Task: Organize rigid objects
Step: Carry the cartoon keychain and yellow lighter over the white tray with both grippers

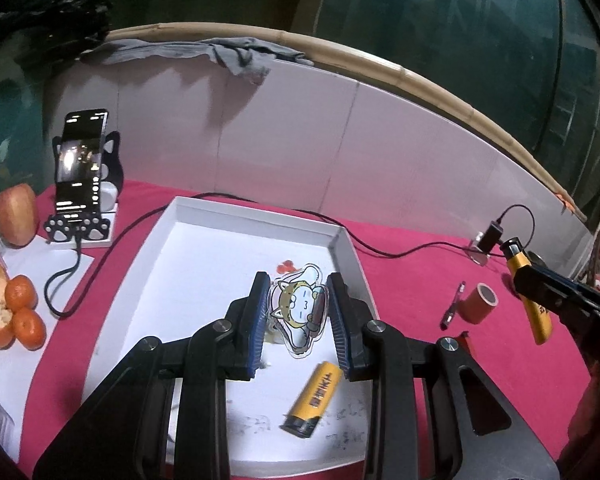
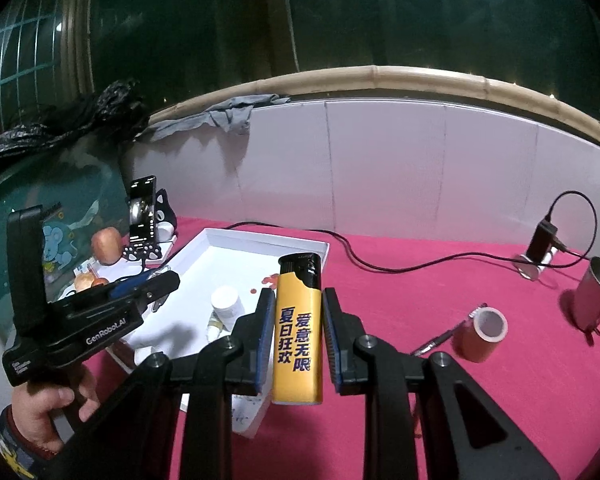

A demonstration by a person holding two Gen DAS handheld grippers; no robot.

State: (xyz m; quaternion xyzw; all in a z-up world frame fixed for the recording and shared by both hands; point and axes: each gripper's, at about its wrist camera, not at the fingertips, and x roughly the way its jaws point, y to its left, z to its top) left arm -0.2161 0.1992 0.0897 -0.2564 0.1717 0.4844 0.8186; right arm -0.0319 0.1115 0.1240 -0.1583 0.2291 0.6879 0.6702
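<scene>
A white tray lies on the red cloth. My left gripper is open above it, its jaws on either side of a flat cartoon cat charm without touching it. A yellow lighter lies in the tray just in front. My right gripper is shut on a second yellow lighter and holds it upright above the cloth, right of the tray. That lighter also shows in the left wrist view. A small white bottle lies in the tray.
An orange tape roll and a pen lie on the cloth at right, beside a metal cup. A phone on a stand, an apple and tangerines sit left of the tray. A black cable crosses the back.
</scene>
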